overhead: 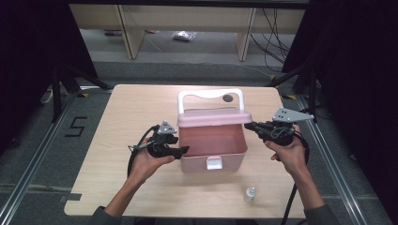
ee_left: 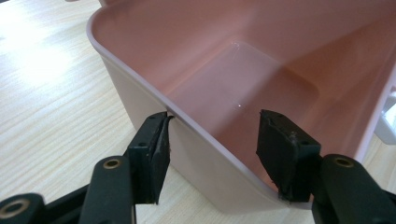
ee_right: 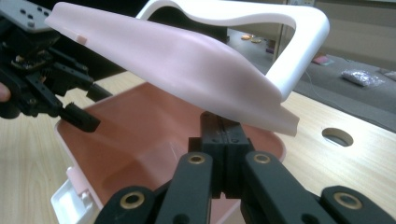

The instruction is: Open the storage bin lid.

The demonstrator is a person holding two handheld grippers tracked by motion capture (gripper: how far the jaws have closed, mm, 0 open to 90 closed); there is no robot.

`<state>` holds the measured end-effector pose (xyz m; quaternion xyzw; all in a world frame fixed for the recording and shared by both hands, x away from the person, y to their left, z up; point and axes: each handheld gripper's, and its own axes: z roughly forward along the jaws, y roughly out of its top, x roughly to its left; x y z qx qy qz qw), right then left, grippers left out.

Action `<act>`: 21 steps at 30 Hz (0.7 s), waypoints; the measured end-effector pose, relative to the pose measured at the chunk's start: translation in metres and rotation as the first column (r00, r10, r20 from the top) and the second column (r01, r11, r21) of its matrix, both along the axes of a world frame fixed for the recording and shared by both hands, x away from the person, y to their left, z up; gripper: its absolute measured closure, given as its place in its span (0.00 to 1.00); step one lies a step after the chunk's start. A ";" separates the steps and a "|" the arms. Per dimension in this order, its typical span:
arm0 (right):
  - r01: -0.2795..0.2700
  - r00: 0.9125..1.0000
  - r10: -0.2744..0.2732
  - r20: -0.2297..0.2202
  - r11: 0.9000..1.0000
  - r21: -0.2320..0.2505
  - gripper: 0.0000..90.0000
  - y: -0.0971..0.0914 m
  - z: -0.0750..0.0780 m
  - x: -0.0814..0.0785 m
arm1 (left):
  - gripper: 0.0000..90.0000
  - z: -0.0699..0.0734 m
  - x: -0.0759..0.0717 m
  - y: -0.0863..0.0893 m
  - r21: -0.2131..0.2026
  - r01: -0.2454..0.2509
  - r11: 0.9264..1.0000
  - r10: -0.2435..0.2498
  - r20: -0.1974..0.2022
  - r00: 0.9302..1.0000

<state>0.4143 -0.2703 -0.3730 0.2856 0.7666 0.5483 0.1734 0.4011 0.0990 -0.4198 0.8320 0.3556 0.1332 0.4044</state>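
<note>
A pink box (overhead: pixel 213 147) stands in the middle of the wooden table (overhead: pixel 117 122), open, with nothing inside it. Its lid (overhead: pixel 213 118) is raised and tilts over the far edge of the box, and a white handle (overhead: pixel 211 97) stands up behind the lid. A white latch (overhead: pixel 214 163) sits on the near wall of the box.

The left gripper (overhead: pixel 184 150) is at the box's left near corner. In the left gripper view the left wall of the box (ee_left: pixel 187 126) runs between the two black jaws: one pad (ee_left: pixel 154 158) lies outside the wall, just at the rim, and the other pad (ee_left: pixel 278 149) is inside the box, apart from the wall. The jaws stand apart and do not press on the wall.

The right gripper (overhead: pixel 248 125) is at the right end of the lid. In the right gripper view its jaws (ee_right: pixel 224 140) are pressed flat together, with their tips right under the lid's edge (ee_right: pixel 187 70); whether they touch the lid I cannot tell. Nothing is held between them.

A small clear bottle (overhead: pixel 250 194) with a white cap stands upright on the near right part of the table, well apart from the box. A round hole (overhead: pixel 227 98) in the tabletop shows through the handle, far of the box. The person's forearms come in from the near edge.
</note>
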 end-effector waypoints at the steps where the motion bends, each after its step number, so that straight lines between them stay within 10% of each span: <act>1: 0.005 1.000 -0.005 -0.009 1.000 0.011 1.00 0.001 0.001 0.000 | 0.48 0.000 0.000 0.000 0.000 0.001 1.000 -0.001 0.001 1.000; 21: 0.052 0.998 -0.053 -0.025 0.999 -0.015 1.00 0.006 0.010 0.039 | 0.54 -0.001 0.004 0.003 -0.009 0.013 1.000 -0.013 0.007 1.000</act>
